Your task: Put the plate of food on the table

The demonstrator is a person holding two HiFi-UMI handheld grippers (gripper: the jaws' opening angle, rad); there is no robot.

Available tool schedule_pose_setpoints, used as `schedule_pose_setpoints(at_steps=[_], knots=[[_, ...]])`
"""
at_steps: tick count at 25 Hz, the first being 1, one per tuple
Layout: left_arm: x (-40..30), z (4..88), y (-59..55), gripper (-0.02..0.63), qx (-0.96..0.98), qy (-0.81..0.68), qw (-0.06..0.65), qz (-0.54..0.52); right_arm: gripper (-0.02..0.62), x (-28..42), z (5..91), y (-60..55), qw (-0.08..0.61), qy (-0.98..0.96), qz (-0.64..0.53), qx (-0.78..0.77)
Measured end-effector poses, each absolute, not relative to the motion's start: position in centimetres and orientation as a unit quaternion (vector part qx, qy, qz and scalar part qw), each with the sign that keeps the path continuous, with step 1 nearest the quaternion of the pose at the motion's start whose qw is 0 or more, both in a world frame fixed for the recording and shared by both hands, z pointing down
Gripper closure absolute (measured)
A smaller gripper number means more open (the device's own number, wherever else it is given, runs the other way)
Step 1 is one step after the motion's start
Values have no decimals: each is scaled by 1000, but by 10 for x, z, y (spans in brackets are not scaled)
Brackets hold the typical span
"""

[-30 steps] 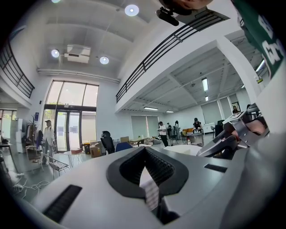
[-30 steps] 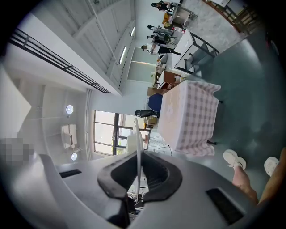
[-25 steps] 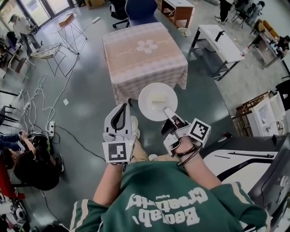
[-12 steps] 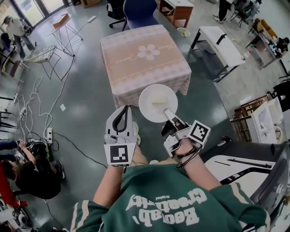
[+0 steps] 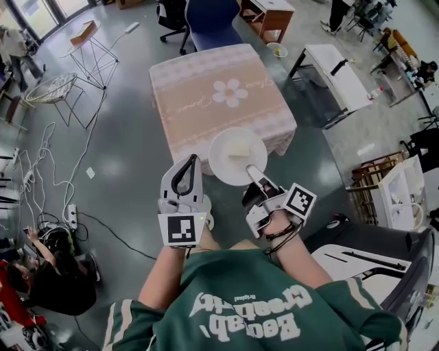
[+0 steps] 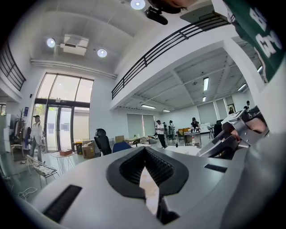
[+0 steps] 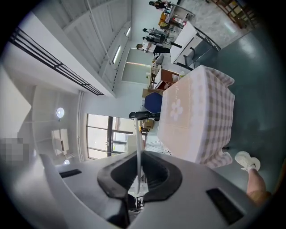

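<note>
While the white plate (image 5: 233, 163) is being held up in the air at the near edge of the table (image 5: 199, 75), the entries are reading as follows.

1. Right gripper (image 5: 251, 171): jaws nearly together, pinching the plate's near rim. The rim is showing edge-on btwn the pads in the right gripper view. Nothing else is supporting the plate.
2. Food block (image 5: 239, 148): pale, rectangular, sitting on the plate's far half.
3. Left gripper (image 5: 193, 160): jaws closed tip to tip, carrying nothing, idling just beside the plate's near-left.
4. Position: the plate is overlapping the table's near edge from above; it is prob. not yet fully over the top.
5. Step in hand, judged: carrying fwd and setting down. This is calling for a level plate, since a one-rim hold is inviting droop and a sliding block. The base should be clearing the cloth hem, landing well inside the edge, w/ jaws parting only once it is lying flat.
6. Surroundings: checked tablecloth (image 5: 271, 130) w/ flower print is covering the table. A blue office chair (image 5: 214, 19) is standing beyond, w/ wire side tables (image 5: 49, 83) and loose cables (image 5: 51, 154) at left and a white desk (image 5: 336, 68) at right.
7. Obstructions: nothing is lying on the tabletop; only the draped hem is risking a snag.
</note>
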State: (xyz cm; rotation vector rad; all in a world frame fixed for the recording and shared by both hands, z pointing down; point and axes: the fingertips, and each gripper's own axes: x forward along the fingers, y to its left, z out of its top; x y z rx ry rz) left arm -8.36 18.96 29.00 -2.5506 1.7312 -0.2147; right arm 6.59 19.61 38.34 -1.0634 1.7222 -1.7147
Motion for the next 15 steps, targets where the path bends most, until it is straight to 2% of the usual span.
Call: schedule_pose_setpoints(at_steps=[15], knots=[[-123,300,62,597,-840,536,11,-83,566,39,395,72,242,608,-621,-431]])
